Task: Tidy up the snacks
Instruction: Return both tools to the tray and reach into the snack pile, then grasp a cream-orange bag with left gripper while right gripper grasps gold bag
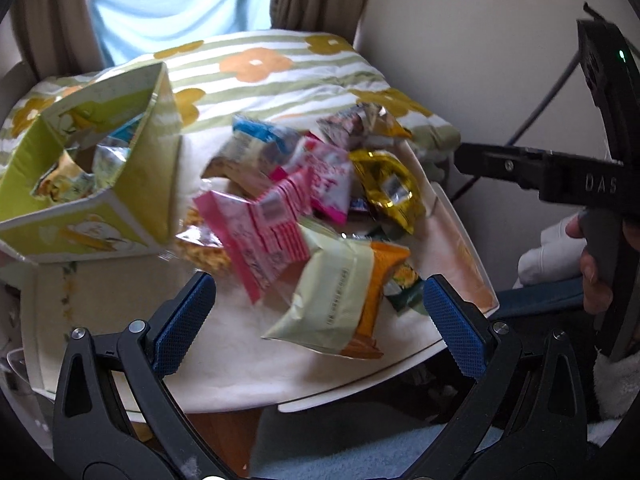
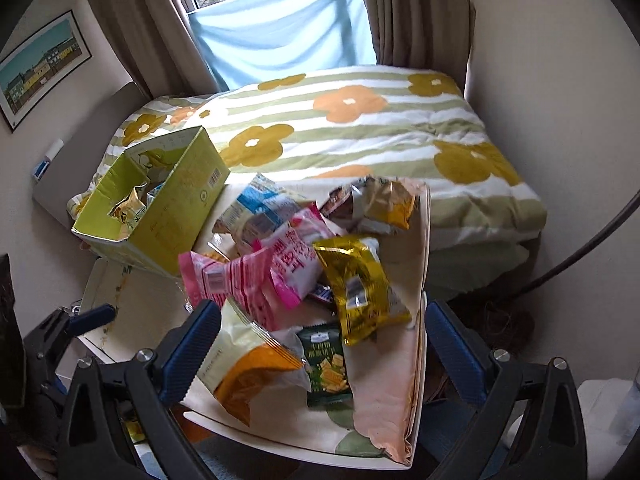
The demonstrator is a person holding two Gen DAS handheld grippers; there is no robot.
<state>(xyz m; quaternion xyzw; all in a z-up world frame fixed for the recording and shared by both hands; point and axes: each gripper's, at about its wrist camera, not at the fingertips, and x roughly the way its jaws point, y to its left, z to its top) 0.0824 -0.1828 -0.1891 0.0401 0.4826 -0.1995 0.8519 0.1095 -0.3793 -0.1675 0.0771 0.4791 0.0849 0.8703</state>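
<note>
Motion blur smears the print on the pink striped packet [image 1: 264, 236] and the pale green packet [image 1: 336, 300] in the left wrist view, so no wording can be read. Inside the green cardboard box [image 2: 176, 208] only scraps of wrappers show through its opening; the walls hide the rest. The small dark blue wrapper [image 2: 320, 294] is mostly buried under the gold foil packet [image 2: 360, 280], and the framed picture [image 2: 40, 68] is cut off by the frame's left edge.

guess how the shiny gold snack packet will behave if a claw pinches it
The gold packet looks like glossy foil, so probably slippery and crinkly. It seems puffy, so likely light and squashy. It lies atop the pile, so it may slide when nudged.
</note>
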